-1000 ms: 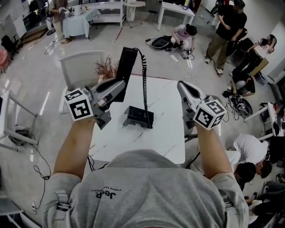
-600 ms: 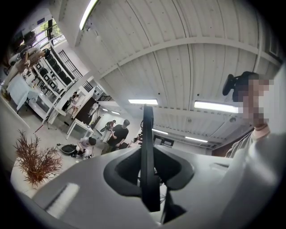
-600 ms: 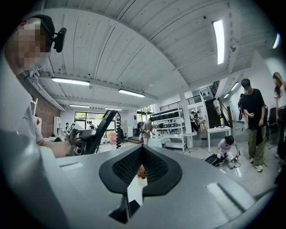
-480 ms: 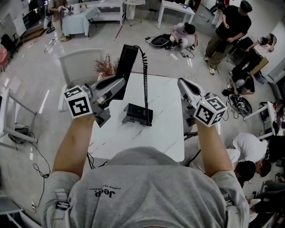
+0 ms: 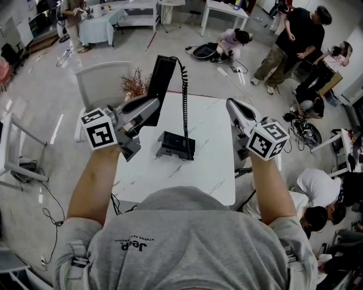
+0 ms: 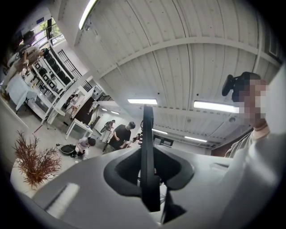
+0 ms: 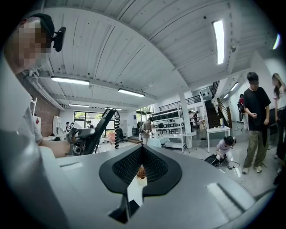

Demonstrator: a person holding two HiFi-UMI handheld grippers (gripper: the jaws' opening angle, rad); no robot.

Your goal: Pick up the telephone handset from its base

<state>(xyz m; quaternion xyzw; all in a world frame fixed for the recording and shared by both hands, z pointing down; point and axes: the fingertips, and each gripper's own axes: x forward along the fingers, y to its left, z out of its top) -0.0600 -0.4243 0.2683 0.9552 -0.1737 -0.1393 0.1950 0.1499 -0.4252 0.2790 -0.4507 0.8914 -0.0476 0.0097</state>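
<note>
The black telephone handset (image 5: 159, 85) is held up above the white marble table (image 5: 210, 170), tilted up and away from me, with my left gripper (image 5: 152, 107) shut on its lower end. In the left gripper view the handset (image 6: 148, 161) stands edge-on between the pads. A black coiled cord (image 5: 184, 107) runs from the handset's top down to the black base (image 5: 176, 146) at the middle of the table. My right gripper (image 5: 232, 107) hovers over the table's right side, shut, holding nothing. The right gripper view shows the handset (image 7: 103, 120) and cord (image 7: 117, 129) to its left.
A white chair (image 5: 99, 85) and a dried reddish plant (image 5: 135, 86) stand at the table's far left corner. Several people stand or crouch on the floor at the back right (image 5: 295, 39). White tables (image 5: 224, 12) stand further back.
Both grippers and the handset have kept still. Only the standing person in black at the back right has shifted.
</note>
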